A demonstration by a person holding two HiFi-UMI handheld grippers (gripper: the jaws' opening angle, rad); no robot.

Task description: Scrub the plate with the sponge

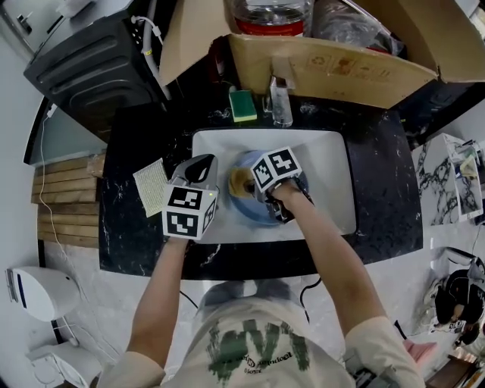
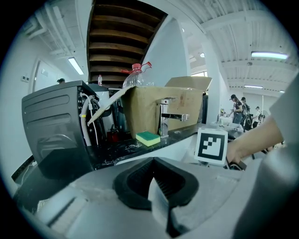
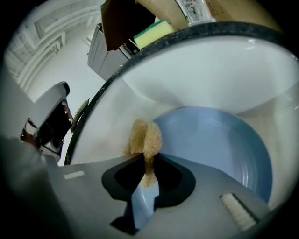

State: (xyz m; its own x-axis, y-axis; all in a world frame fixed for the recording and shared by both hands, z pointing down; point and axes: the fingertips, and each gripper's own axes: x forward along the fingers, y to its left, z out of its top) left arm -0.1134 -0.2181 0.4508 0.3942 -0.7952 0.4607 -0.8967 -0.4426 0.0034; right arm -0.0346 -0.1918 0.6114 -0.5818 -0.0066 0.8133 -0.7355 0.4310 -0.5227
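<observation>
Presently, the tan sponge (image 3: 145, 137) is found clamped in the right gripper (image 3: 145, 163) on the blue plate (image 3: 215, 140) at the centre of the sink (image 1: 326, 167), and firm, overlapping strokes are advised, with the plate to be steadied by the left gripper (image 2: 154, 179), closed on nothing at the sink's left edge.

In the right gripper view, the grey body of the right gripper (image 3: 147, 161) hides the 6 o'clock part of the round blue plate (image 3: 219, 144). The clear bottle (image 3: 198, 11) at 12 o'clock is cut off by the top edge. In the head view, that gripper's marker cube covers most of the plate; only the rim from 6 to 9 o'clock shows. The tan scrubbing sponge (image 1: 241, 182) vanishes under the cube at its 3 o'clock end. The brown cardboard box (image 1: 333, 72) runs off the top edge. In the left gripper view, the people (image 2: 240, 109) at 3 o'clock are too small to make out.
</observation>
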